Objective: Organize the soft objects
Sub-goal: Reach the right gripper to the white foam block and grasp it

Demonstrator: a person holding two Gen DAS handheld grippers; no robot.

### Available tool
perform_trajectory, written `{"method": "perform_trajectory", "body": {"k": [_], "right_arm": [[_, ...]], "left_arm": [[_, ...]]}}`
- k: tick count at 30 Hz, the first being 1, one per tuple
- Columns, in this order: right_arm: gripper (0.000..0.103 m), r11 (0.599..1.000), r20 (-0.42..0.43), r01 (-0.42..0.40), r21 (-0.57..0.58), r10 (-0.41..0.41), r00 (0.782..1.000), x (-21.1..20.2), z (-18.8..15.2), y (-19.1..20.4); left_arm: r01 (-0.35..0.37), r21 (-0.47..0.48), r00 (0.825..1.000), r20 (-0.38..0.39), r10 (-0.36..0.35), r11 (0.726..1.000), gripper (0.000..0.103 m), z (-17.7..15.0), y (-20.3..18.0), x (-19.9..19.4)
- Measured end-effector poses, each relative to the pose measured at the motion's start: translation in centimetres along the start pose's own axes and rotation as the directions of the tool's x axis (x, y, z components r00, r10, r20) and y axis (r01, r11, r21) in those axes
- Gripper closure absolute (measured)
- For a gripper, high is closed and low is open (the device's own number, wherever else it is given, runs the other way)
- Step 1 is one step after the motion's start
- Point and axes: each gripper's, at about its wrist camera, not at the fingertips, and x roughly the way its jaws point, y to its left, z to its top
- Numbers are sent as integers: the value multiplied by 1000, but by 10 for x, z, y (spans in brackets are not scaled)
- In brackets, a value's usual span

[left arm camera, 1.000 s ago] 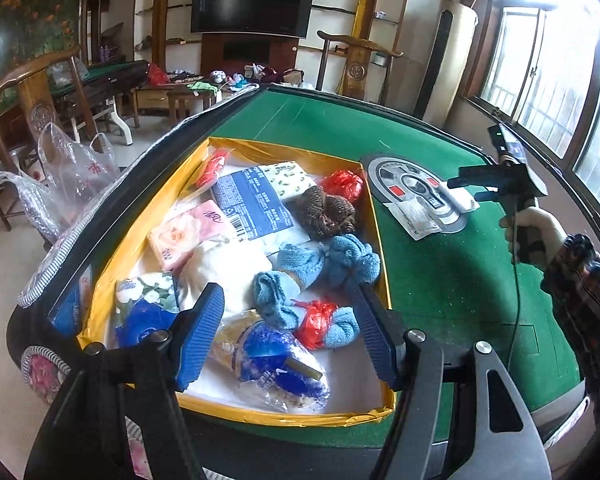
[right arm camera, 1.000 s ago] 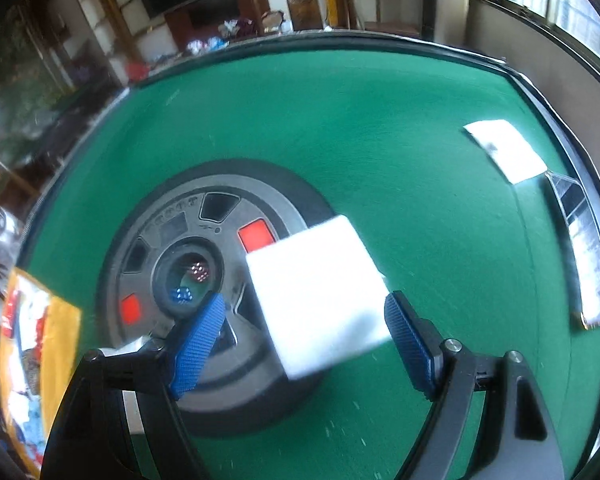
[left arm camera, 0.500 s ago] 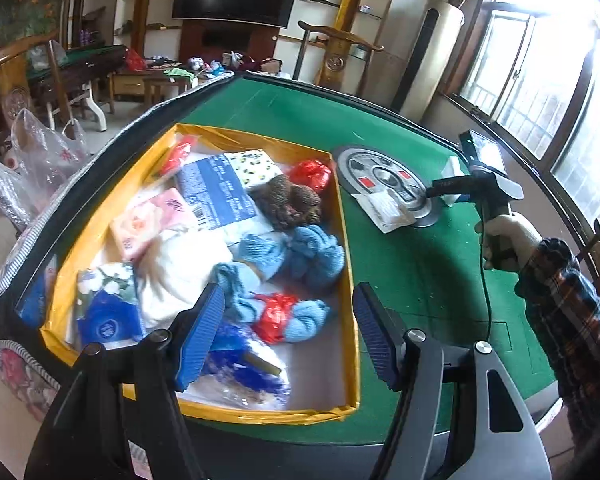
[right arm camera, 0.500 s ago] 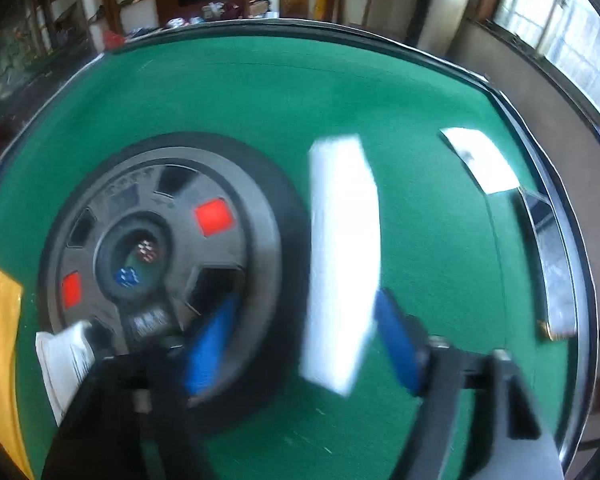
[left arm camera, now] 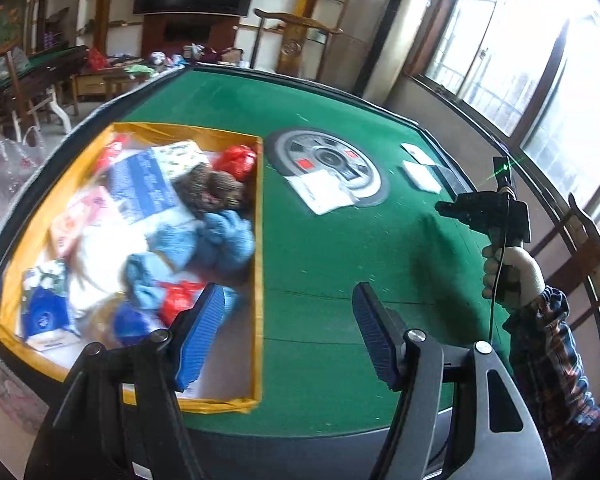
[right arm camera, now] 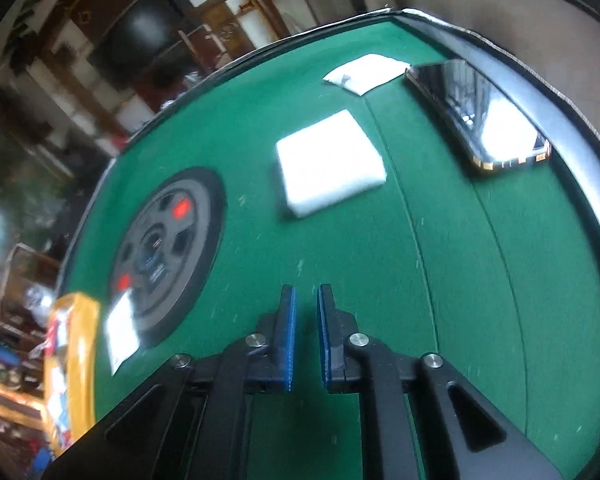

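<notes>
— Checking the right gripper: state?
— Jaws closed, nothing between them. White pad lies on the green table, beside the phone.
— Left gripper?
— Half open, empty, above the yellow box edge; soft items inside.

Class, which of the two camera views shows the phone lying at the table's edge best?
The right wrist view: the phone lies large and whole near the table rim, with its screen glaring. In the left wrist view it is only a thin dark sliver beyond the white pads.
</notes>
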Motion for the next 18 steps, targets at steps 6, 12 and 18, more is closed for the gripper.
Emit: {"method": "perform_trajectory", "body": {"k": [6,12,18], "right_arm": [[13,996,117,78,39,-83,990,-7,33,-10],[13,974,87,212,-81,-205,975,37,91,21],[18,906,30,361,-221,-363,931,83,89,49]], "left_arm": [[26,59,1000,-3,-25,998,37,2,-26,-6],[27,56,999,-37,-25,998,37,3,-30,-3],[26,44,998,-54,-23,999,37,6,-25,5]]}}
